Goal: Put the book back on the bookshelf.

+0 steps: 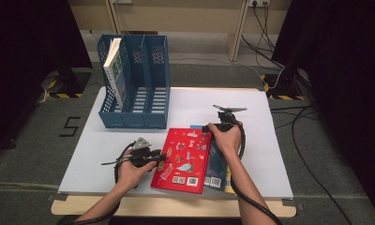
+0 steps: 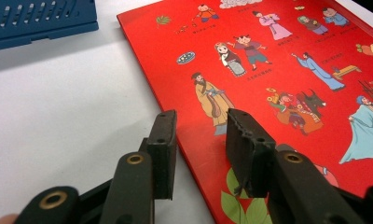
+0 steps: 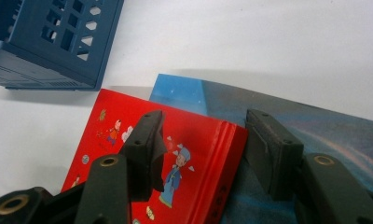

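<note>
The red book (image 1: 183, 158) lies near the table's (image 1: 270, 154) front edge, atop a blue book (image 3: 287, 116). The left gripper (image 2: 201, 140) straddles its left edge, jaws apart, while the right gripper (image 3: 203, 140) spans its far right corner, spread, probably to lift it toward the blue file rack (image 1: 143, 79)

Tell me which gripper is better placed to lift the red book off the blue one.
Probably right. The right gripper straddles the red book at its far corner, jaws open to either side, over the blue book. The left gripper hovers over the opposite edge, jaws narrower.
</note>
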Action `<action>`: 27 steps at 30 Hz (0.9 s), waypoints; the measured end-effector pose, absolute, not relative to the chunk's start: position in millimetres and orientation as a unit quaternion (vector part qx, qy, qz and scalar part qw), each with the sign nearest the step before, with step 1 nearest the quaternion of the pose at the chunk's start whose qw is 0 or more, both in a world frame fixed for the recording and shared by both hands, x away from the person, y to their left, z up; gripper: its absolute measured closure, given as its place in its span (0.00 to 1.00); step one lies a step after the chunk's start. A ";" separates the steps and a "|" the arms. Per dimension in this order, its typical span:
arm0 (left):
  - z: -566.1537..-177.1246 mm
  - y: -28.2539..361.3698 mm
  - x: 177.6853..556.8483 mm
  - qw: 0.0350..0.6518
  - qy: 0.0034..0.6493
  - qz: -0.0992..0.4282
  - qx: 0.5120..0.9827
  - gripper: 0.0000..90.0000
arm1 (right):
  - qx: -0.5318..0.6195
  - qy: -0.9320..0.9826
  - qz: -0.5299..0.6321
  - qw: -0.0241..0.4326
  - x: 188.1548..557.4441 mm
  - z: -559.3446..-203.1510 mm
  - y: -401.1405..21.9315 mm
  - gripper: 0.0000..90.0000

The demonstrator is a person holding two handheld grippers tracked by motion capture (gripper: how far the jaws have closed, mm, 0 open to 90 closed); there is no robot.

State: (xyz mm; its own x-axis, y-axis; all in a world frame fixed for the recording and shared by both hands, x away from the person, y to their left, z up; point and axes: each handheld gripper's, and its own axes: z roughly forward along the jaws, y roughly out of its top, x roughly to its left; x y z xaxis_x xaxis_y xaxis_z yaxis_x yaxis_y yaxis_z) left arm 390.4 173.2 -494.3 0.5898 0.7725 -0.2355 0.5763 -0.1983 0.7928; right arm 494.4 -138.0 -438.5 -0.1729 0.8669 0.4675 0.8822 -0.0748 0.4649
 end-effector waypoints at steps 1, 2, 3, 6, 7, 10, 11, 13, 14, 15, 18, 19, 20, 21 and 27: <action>-494.3 173.0 390.3 0.455 0.439 0.108 0.767 0.70 | -0.644 -0.679 -0.352 0.014 493.8 -438.3 -138.8 0.54; -494.2 173.0 390.2 0.455 0.439 0.109 0.767 0.70 | -0.644 -0.679 -0.352 0.016 493.5 -438.3 -139.3 0.54; -494.2 173.0 390.2 0.455 0.438 0.109 0.768 0.70 | -0.643 -0.680 -0.352 0.016 493.2 -438.5 -139.7 0.54; -494.3 173.1 390.3 0.455 0.439 0.108 0.767 0.70 | -0.644 -0.679 -0.351 0.017 493.5 -438.2 -139.4 0.55; -494.3 173.0 390.3 0.455 0.439 0.109 0.767 0.70 | -0.645 -0.680 -0.348 0.016 493.8 -438.0 -139.1 0.56; -494.2 172.9 390.4 0.455 0.438 0.108 0.768 0.71 | -0.651 -0.677 -0.342 0.017 494.5 -437.7 -139.4 0.59; -494.2 172.9 390.4 0.455 0.438 0.108 0.768 0.71 | -0.653 -0.675 -0.342 0.020 495.3 -437.7 -139.6 0.60; -494.2 172.9 390.3 0.455 0.437 0.109 0.768 0.71 | -0.656 -0.674 -0.338 0.027 496.9 -437.5 -140.7 0.61; -494.2 172.7 390.2 0.455 0.436 0.110 0.769 0.71 | -0.655 -0.675 -0.337 0.028 497.4 -437.6 -141.1 0.62; -494.3 172.3 390.0 0.456 0.435 0.112 0.768 0.71 | -0.655 -0.676 -0.335 0.028 498.1 -437.5 -141.5 0.63; -494.3 172.1 389.9 0.456 0.435 0.113 0.768 0.71 | -0.659 -0.673 -0.334 0.035 499.9 -438.4 -143.6 0.67; -494.3 172.3 390.0 0.456 0.435 0.111 0.768 0.71 | -0.659 -0.671 -0.337 0.037 500.4 -439.0 -144.3 0.68; -494.3 172.4 390.1 0.456 0.435 0.111 0.768 0.71 | -0.662 -0.667 -0.339 0.041 500.9 -439.4 -145.6 0.69; -494.3 172.4 390.2 0.456 0.435 0.111 0.768 0.71 | -0.663 -0.666 -0.338 0.046 501.3 -439.1 -146.0 0.69; -493.8 171.7 389.1 0.453 0.434 0.118 0.770 0.71 | -0.671 -0.657 -0.341 0.044 500.6 -438.5 -146.1 0.74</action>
